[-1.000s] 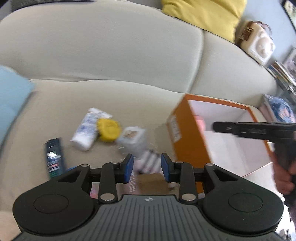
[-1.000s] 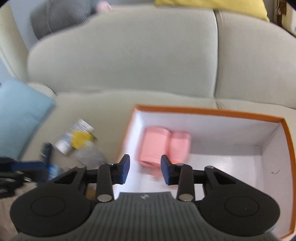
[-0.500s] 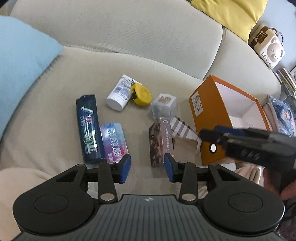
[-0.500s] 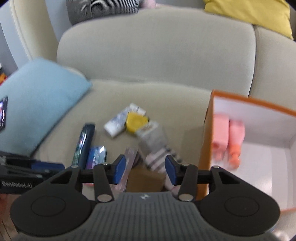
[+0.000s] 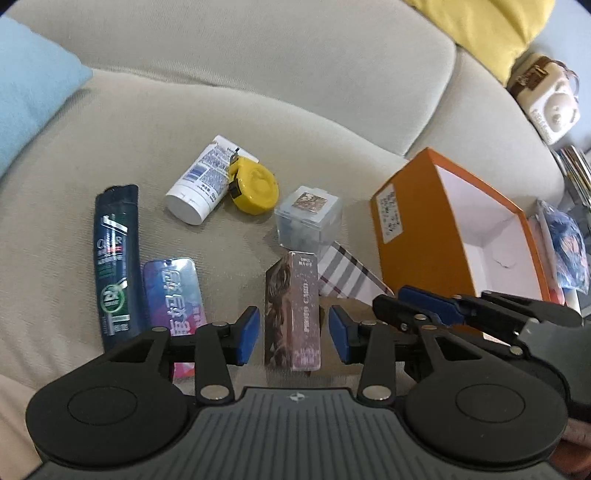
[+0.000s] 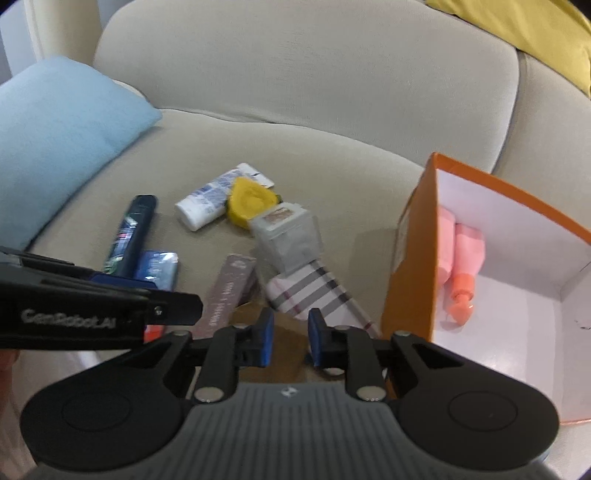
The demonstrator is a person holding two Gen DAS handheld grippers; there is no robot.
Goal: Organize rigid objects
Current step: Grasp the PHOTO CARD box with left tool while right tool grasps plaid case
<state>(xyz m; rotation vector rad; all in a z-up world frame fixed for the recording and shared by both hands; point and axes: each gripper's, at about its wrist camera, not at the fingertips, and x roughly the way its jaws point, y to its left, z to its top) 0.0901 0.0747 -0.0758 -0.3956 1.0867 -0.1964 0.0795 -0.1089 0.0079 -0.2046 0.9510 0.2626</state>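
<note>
Beige sofa seat, holding scattered goods. Orange box, white inside, open-topped, at 2 o'clock from the left gripper; in the right wrist view it stands at 2 o'clock from the right gripper and contains a pink bottle lying against its near wall. Dark shampoo bottle at 10 o'clock from the left gripper, lying flat, with a purple-blue flat pack just beside it. Striped box at 12 o'clock just beyond the right gripper's fingertips. Photo-card box standing on edge between the left gripper's blue pads, which are apart, opening, and not pressing it. Clear cube case at 12 o'clock beyond it. White tube and yellow tape measure, touching, at 11 o'clock. Right gripper: jaws closing, a narrow gap left, nothing between them. Room: blue cushion at 10 o'clock, yellow cushion on the backrest at 1 o'clock. Against half a second earlier, the left gripper sits lower and closer over the photo-card box, and the right gripper's pads stand much nearer together.
</note>
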